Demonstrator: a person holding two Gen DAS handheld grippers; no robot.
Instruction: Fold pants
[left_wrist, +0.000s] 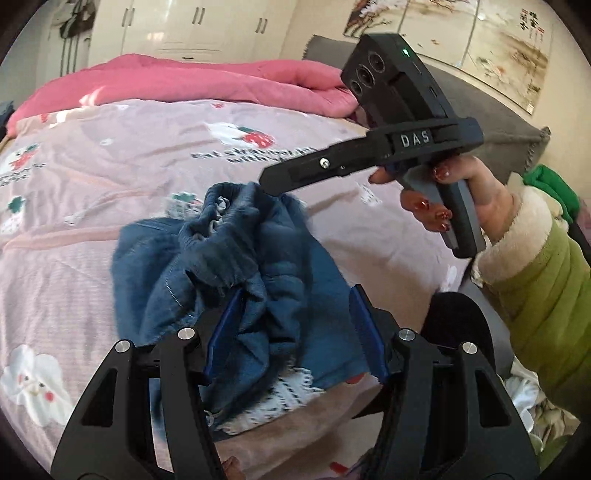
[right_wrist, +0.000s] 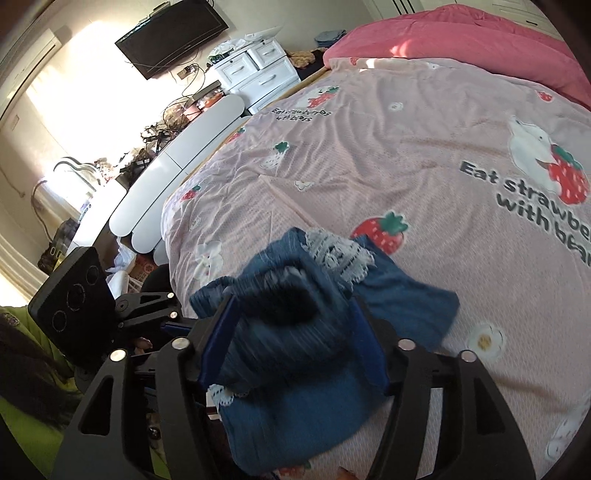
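Between the parted blue pads of the left gripper (left_wrist: 295, 332) and the right gripper (right_wrist: 291, 339), neither seen pressing, the bunched denim pants (left_wrist: 236, 273) lay on the pink bedspread (left_wrist: 92, 184), judged soft, light, best taken at the gathered waistband.

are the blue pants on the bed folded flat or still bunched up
Bunched up. The blue pants sit in a rumpled heap on the pink bedsheet, the gathered waistband raised, with lace trim showing.

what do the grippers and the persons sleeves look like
Both grippers are black, with dark blue pads on the fingers. The right gripper carries white "DAS" lettering, a green light and a grey handle. The right hand has painted nails; its sleeve is quilted green with a cream fleece cuff.
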